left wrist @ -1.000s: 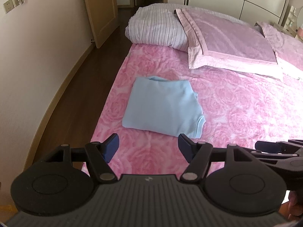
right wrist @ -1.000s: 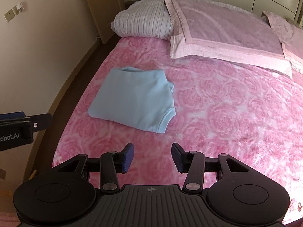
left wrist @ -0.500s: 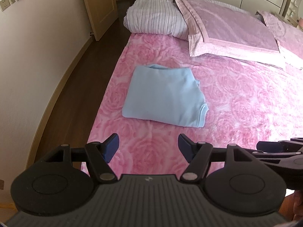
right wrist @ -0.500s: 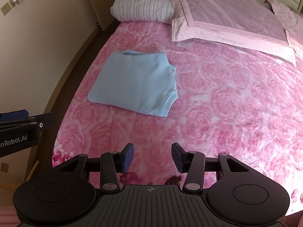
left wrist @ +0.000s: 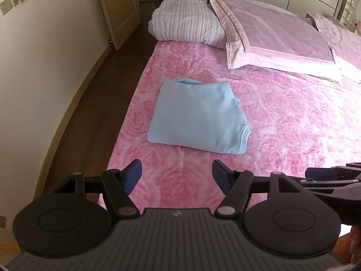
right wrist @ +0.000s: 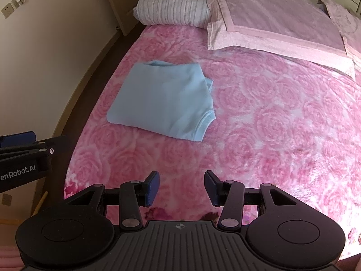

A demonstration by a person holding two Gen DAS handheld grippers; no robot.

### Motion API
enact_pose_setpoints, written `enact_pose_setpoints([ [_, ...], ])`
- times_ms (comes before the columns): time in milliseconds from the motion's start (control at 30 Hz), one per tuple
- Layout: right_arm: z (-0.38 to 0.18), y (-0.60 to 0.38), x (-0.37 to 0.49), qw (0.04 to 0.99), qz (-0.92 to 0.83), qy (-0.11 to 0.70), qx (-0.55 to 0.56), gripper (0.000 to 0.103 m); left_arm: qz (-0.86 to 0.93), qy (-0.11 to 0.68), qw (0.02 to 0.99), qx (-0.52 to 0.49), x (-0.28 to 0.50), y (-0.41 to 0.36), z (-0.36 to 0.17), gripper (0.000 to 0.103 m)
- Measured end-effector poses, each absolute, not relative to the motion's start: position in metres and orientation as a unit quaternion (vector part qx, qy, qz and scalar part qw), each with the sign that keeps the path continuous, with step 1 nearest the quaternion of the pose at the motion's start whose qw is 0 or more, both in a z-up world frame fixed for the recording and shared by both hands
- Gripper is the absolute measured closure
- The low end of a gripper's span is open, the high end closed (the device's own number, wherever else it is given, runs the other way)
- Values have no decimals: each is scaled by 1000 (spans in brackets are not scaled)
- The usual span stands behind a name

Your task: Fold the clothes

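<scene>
A light blue garment (left wrist: pixel 198 117) (right wrist: pixel 161 100) lies folded into a neat rectangle on the pink rose-patterned bedspread (left wrist: pixel 282 124) (right wrist: pixel 270 124), near the bed's left edge. My left gripper (left wrist: pixel 177 175) hangs above the bed's near edge, short of the garment, open with nothing between its blue pads. My right gripper (right wrist: pixel 181 186) is also open and empty, held over the near part of the bed to the right of the garment. Each gripper shows at the edge of the other's view.
A striped white pillow (left wrist: pixel 187 20) and pink pillows (left wrist: pixel 270 29) lie at the head of the bed. Dark wood floor (left wrist: pixel 90 94) and a cream wall (left wrist: pixel 45 56) run along the left side, with a wooden door (left wrist: pixel 117 6) beyond.
Both views have shifted slightly, so the garment sits a little higher in the frames. The garment lies unchanged and both grippers keep the same opening.
</scene>
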State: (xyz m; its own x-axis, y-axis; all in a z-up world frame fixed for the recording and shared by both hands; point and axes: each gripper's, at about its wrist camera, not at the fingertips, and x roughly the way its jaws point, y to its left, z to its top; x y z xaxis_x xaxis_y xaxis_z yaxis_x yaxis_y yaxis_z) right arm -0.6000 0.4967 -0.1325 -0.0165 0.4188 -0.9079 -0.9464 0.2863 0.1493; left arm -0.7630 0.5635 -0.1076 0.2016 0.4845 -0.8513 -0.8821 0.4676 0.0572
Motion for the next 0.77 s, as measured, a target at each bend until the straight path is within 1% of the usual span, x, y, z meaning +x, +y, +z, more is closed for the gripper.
enact_pose_setpoints([
  [767,-130,521,-596,646,528,477,-277,55,470,425,741,-222,-757,587,-109,37],
])
